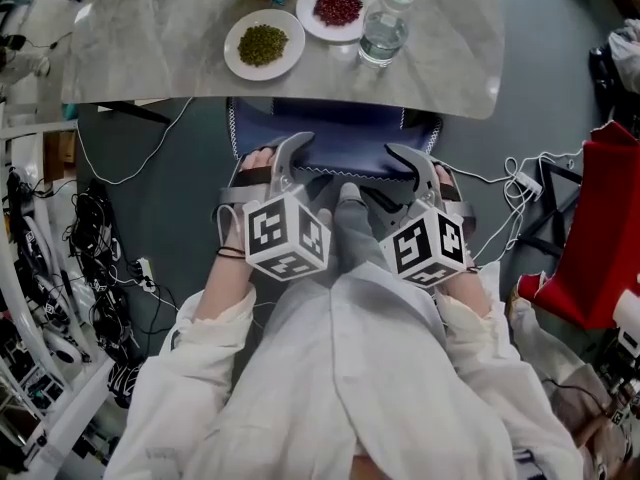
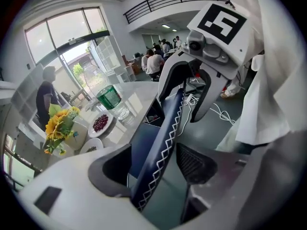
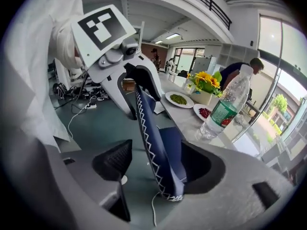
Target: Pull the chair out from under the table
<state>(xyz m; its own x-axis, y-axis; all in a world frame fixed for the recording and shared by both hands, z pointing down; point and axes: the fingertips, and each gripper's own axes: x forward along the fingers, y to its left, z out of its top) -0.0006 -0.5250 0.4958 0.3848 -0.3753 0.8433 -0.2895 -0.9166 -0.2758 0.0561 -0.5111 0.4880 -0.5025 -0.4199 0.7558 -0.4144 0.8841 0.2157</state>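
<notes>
The chair point(image 1: 335, 133) is tucked under the table point(image 1: 150, 43), with only its blue backrest point(image 2: 163, 143) showing at the near edge. The top rail runs parallel to the table edge. The left gripper point(image 1: 288, 166) and right gripper point(image 1: 415, 171) each straddle the rail, one towards each end and equally near. Both sets of jaws stand wide apart with a gap at one pad, so neither clamps yet. In my judgement, they must close before pulling towards the person.
</notes>
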